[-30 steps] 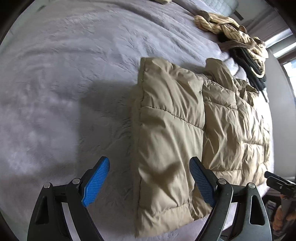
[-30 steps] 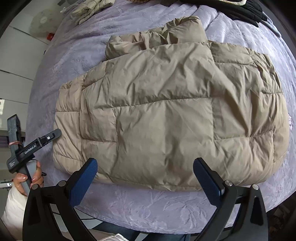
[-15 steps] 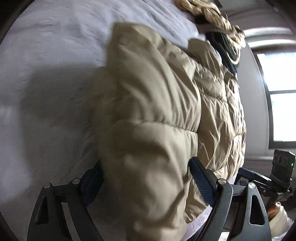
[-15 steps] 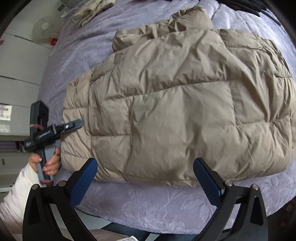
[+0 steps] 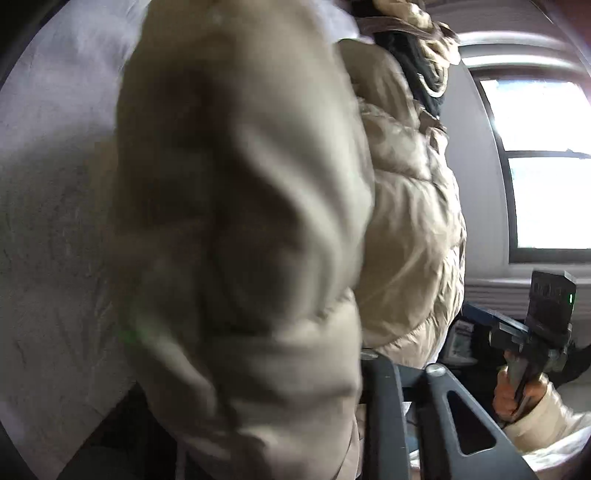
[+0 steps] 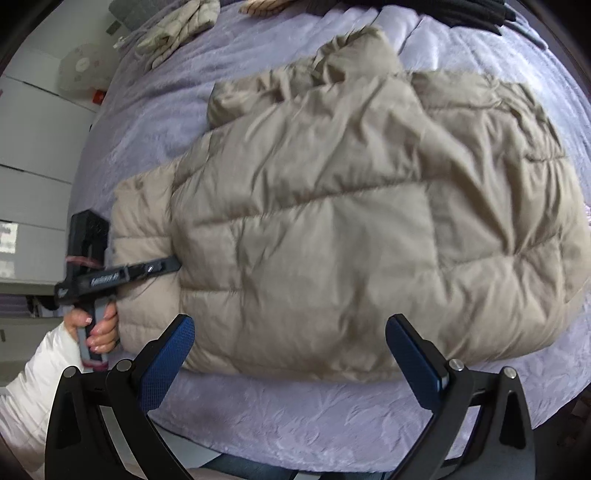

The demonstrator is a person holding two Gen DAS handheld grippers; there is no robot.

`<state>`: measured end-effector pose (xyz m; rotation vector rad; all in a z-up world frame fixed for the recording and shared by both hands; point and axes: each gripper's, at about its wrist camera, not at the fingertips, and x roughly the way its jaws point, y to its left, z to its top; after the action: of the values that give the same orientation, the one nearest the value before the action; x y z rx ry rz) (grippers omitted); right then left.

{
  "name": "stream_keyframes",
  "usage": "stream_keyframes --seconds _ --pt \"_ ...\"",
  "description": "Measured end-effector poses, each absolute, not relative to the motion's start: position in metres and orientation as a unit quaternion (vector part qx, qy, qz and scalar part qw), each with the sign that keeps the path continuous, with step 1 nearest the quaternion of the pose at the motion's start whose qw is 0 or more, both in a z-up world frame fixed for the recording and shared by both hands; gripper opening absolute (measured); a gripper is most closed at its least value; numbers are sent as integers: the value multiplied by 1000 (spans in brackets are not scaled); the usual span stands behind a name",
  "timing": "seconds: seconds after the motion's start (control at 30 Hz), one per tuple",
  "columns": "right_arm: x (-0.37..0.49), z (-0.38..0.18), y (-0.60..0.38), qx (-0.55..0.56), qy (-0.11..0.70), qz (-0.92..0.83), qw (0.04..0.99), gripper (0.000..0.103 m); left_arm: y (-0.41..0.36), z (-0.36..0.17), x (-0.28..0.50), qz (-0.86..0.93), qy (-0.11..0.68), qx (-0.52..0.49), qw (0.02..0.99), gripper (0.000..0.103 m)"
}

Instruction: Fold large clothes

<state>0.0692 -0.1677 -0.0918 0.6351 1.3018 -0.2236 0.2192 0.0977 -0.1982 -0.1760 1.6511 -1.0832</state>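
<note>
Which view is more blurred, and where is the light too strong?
Left wrist view: the puffer jacket fills the frame, heavily blurred and close to the lens; the window is overexposed to white. Right wrist view: softer, even light, only mild blur on the jacket, fisheye bending the bed edge; right tool pads sharp.

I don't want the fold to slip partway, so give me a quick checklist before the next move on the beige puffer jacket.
1. Left gripper at the jacket's side edge: ok, its tip meets the puffer jacket.
2. Left grip closed on fabric: cannot tell, jacket fills its own view.
3. Right gripper free: ok, jaws apart, short of the near hem.
4. Jacket lying flat on the lavender bedspread: ok.
5. Landing area free: ok nearby; the dark clothes and folded cloth lie at the far edge.
</note>
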Motion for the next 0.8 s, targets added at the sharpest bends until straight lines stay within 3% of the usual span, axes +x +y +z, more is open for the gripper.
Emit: stream_keyframes --seconds 0.03,0.1,0.13,0.17,0.2,0.47,0.7,0.8 --pt "70 -90 -172 290 590 -106 746 101 97 -193 217 -459 694 -72 550 22" --pt "70 -89 -180 292 581 -112 752 87 96 -178 214 -468 685 -80 552 22" --pt "69 -89 -185 291 576 -118 755 61 95 -172 212 -470 682 -86 553 22" --pt "69 -90 -189 288 576 -124 755 23 95 -165 211 -472 680 -94 554 22" --pt "68 -92 -194 287 575 -129 755 9 94 -156 208 -473 676 -103 555 22" --pt "60 -106 -231 314 523 -82 788 7 67 -99 183 -480 664 -100 564 22" --pt "93 -156 -237 351 518 -26 780 7 23 -50 159 -490 656 -79 568 22" --pt "104 -178 -240 363 528 -15 768 2 -12 -36 144 -496 651 -48 572 22"
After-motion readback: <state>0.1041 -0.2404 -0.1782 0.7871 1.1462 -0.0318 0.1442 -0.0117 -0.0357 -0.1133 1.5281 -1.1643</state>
